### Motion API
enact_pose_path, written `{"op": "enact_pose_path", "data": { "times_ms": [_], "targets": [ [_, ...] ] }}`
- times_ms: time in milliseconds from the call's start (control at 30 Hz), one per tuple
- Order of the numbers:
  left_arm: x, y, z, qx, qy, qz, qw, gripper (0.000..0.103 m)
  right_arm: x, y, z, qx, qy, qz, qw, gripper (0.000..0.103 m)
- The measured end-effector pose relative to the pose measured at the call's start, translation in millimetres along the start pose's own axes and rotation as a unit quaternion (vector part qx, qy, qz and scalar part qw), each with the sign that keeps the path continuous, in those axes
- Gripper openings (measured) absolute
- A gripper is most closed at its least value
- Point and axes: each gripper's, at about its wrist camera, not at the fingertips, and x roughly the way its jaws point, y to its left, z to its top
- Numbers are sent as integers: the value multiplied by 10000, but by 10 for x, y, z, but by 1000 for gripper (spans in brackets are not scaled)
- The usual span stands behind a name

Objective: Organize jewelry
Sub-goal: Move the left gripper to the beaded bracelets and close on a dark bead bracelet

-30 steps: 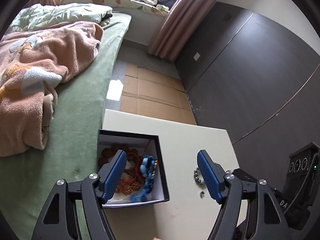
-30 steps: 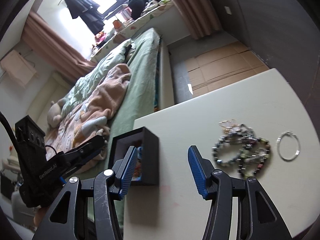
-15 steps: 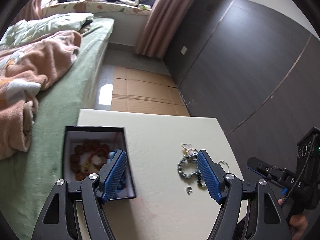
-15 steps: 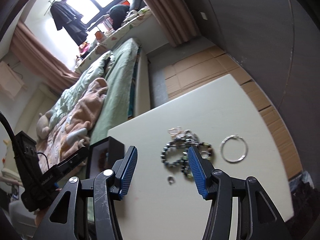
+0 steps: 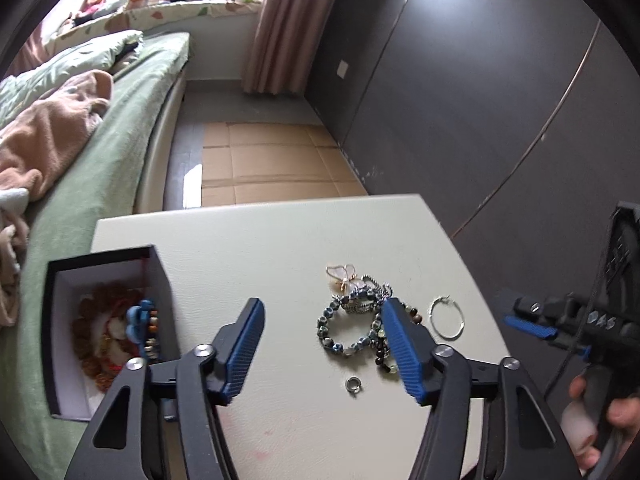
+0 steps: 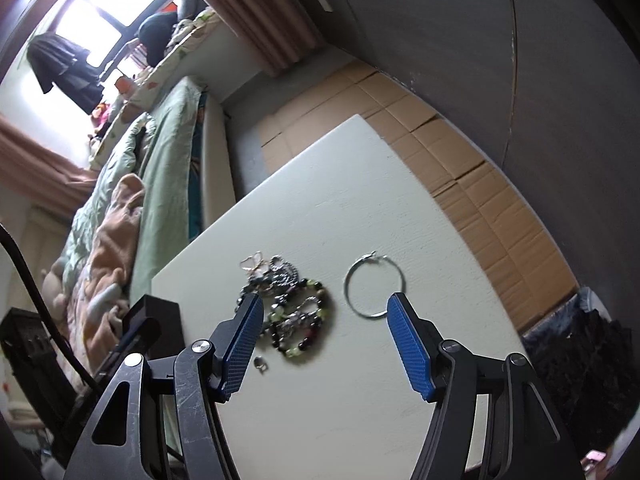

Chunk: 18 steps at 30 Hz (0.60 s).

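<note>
My left gripper [image 5: 322, 322] hangs above the pale table [image 5: 280, 240], its jaws closing with nothing pinched between them; the blue pads sit clear of the surface. My right gripper [image 6: 324, 318] hovers over the same table with its jaws opening and empty.

The loose jewelry lies toward the right side of the table. A tangle of beaded bracelets [image 5: 356, 320] sits just ahead of my left gripper's right finger, which covers part of it. A thin silver hoop [image 5: 447, 317] lies just right of the tangle, apart from it. A small ring [image 5: 353, 384] rests alone on the near side of the bracelets.

In the right wrist view the hoop [image 6: 375, 286] lies just beyond the right finger's tip, and the bracelets [image 6: 292, 308] lie near the left finger.

The black box [image 5: 104, 264] stands at the table's left edge, open, with reddish and blue beads [image 5: 120, 332] already inside. Beyond the left edge is a green bed [image 5: 120, 140].
</note>
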Motion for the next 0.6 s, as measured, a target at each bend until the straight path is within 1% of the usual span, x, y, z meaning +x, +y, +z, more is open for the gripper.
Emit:
{"op": "enact_pose_path", "data": {
  "times_ms": [100, 233, 367, 433, 467, 533, 600],
  "targets": [
    [199, -22, -21, 71, 246, 50, 9997, 49, 15, -38, 46, 8, 59, -60, 10000, 65],
    [391, -53, -52, 204, 440, 139, 9987, 48, 77, -38, 80, -35, 124, -222, 9997, 65],
    [546, -91, -109, 330, 658, 183, 9971, 44, 117, -38, 127, -89, 169, -327, 9993, 65],
    [623, -112, -137, 398, 744, 225, 9962, 44, 144, -37, 139, -128, 197, -395, 9989, 65],
    [657, -121, -144, 427, 771, 270, 9957, 44, 160, -43, 142, -138, 212, -415, 9988, 65],
    [720, -126, -156, 518, 783, 478, 9944, 44, 193, -57, 142, -119, 275, -429, 9986, 65],
    [778, -143, -170, 617, 808, 564, 9932, 43, 210, -66, 148, -115, 313, -413, 9986, 65]
  ]
}}
